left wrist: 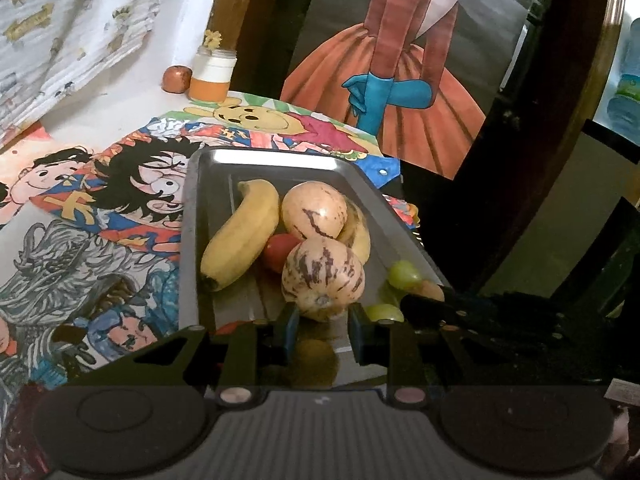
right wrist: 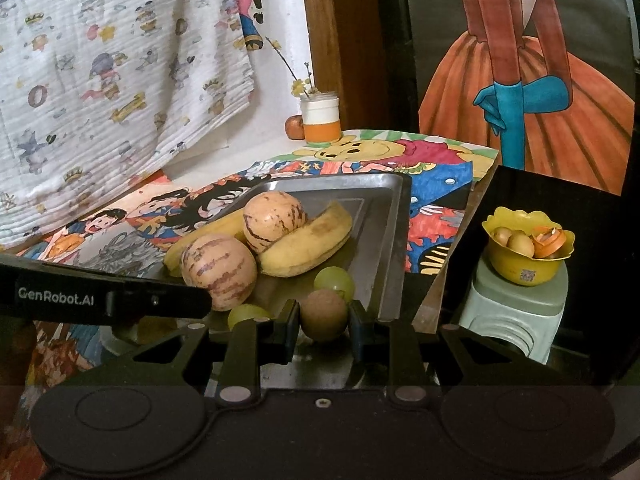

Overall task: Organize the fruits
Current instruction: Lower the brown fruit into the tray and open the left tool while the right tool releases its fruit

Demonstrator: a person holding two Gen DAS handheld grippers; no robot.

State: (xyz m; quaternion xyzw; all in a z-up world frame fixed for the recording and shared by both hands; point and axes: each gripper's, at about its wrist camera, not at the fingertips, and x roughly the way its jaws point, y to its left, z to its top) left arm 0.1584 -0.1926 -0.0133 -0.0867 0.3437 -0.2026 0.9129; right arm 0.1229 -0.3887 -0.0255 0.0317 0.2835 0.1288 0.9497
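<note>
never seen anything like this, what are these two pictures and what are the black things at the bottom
No robot here: a person holds a two-finger claw in each hand, and a camera on each looks out along its fingers. One picture is from the left claw, the other from the right claw. On a table covered in cartoon drawings sits a metal tray with bananas, striped melons and green grapes. The right claw is closed on a small brown fruit. The left claw is closed at the near melon's end; whether it grips is unclear.
</note>
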